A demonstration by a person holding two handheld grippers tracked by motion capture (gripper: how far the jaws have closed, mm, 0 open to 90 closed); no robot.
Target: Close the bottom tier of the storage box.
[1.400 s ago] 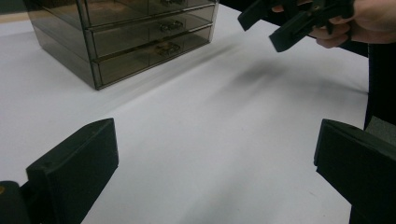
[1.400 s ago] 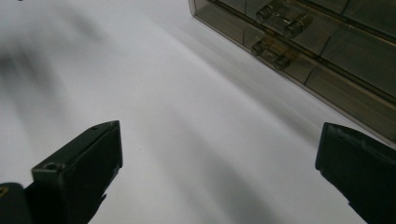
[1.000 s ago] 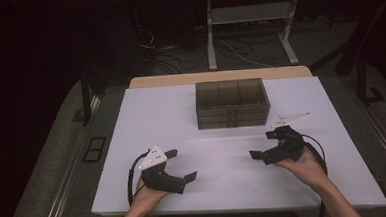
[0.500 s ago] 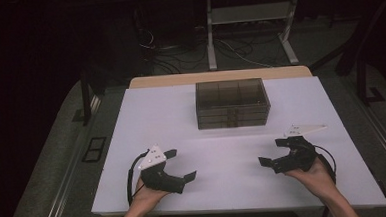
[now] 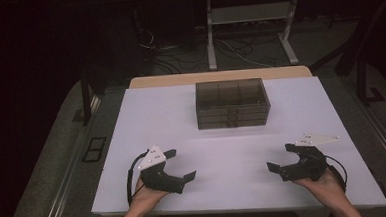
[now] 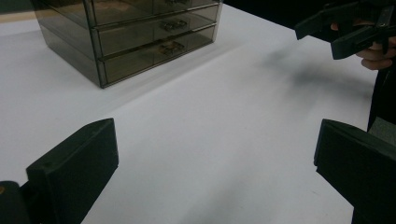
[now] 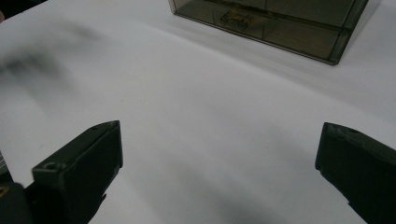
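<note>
High view is showing my left gripper (image 5: 180, 165) and right gripper (image 5: 282, 157) waiting with jaws apart, well before the drawer box (image 5: 232, 104). Next, I think, one is needing to reach a drawer front

White table top (image 5: 131, 121); metal stand (image 5: 247, 30) behind, loose cables (image 5: 178, 51) on grey floor (image 5: 48, 161).

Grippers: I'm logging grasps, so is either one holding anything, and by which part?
Nothing is held. The left gripper and right gripper are both open above the table, apart from the drawer box.
</note>
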